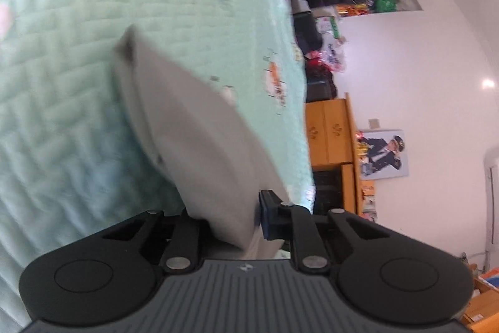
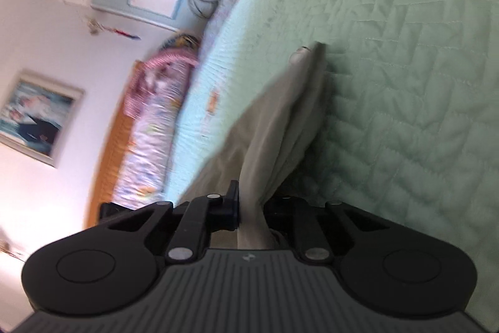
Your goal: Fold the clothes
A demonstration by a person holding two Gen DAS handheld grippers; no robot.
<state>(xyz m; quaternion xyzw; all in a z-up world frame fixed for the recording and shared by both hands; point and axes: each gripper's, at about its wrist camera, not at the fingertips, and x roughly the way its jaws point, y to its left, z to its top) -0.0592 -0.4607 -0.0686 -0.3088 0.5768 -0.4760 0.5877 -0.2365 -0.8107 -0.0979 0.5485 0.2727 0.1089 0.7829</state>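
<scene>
Grey garment, blurred, pinched by both tools, edges hidden.

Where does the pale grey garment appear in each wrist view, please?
Left wrist: the pale grey garment runs from centre down into the left gripper, pinched.
Right wrist: it runs from centre-right down into the right gripper, pinched.
Shared landmark: the quilted mint-green bedspread beneath it.

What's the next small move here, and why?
Probably raise both grippers together and carry the held edge over the rest. The left gripper and right gripper are each shut on the grey garment, which trails from the fingers down onto the green quilt.
</scene>
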